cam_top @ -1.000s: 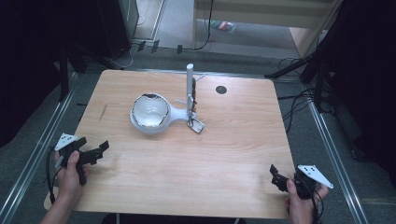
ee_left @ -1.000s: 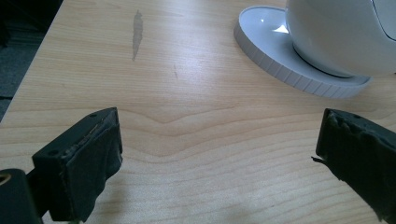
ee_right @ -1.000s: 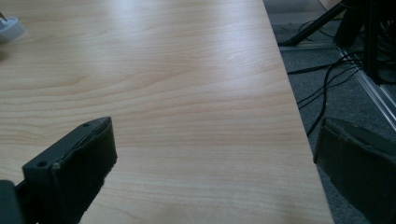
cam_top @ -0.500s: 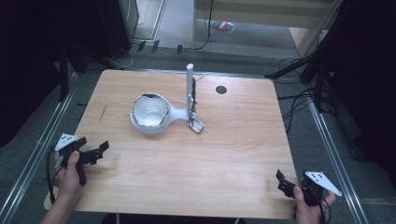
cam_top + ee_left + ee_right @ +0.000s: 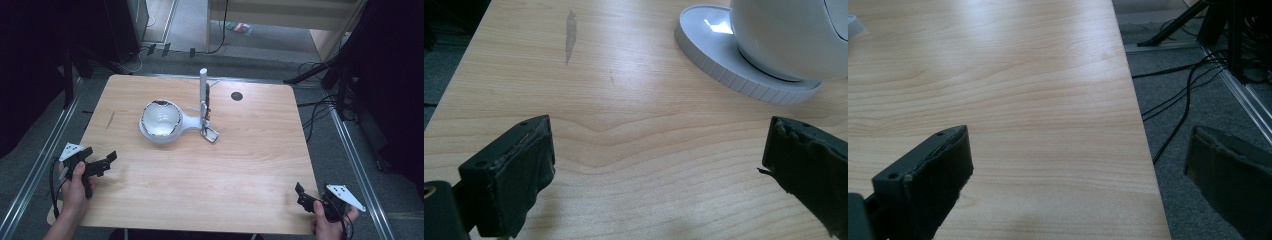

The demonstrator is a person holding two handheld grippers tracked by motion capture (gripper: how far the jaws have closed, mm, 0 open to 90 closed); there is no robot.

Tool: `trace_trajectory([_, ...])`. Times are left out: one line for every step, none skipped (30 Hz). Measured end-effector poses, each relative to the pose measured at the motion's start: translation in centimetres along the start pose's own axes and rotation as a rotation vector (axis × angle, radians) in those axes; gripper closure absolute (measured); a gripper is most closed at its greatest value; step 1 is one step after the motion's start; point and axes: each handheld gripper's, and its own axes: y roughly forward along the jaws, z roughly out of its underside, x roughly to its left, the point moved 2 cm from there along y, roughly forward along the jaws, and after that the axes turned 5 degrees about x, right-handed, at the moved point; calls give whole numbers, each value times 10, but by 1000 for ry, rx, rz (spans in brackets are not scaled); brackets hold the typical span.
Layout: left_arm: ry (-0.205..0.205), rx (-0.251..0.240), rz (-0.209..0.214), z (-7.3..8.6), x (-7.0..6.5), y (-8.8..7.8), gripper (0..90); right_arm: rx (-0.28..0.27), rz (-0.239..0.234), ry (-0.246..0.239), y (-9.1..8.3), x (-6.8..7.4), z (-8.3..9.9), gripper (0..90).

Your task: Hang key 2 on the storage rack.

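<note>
At the table's near left edge, the left gripper hovers in the person's left hand, its jaws spread wide with nothing between them; in the left gripper view the two black pads stand far apart over bare wood, and the right-hand pad runs off the frame's corner. Ahead of it, well apart, sits the white bowl-shaped device on its round ribbed base, near the middle of the table and slightly left; that same view cuts off its top and right side, so just the lower curve of the body shows. A neck joins it to a white upright post just to its right, with a small silvery piece at the foot, too small to make out. A dark round hole lies farther right, near the far edge. At the near right corner the right gripper is held low, partly off the table's edge, jaws likewise released and empty; the right hand is cropped by the frame's bottom. Cables trail across the grey floor beyond.
</note>
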Motion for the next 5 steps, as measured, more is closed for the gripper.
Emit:
trace_trajectory([0,0,0,0,0,0,7,-1,1,-2,0,0,0,0])
trace_trajectory([0,0,0,0,0,0,7,2,-1,2,0,1,0,0])
trace_trajectory([1,1,-1,0,0,0,7,5,-1,1,0,1,0,0])
trace_trajectory([1,2,-2,0,0,0,7,7,-3,-3,1,1,0,0])
trace_trajectory([2,3,-3,0,0,0,7,7,-3,-3,1,1,0,0])
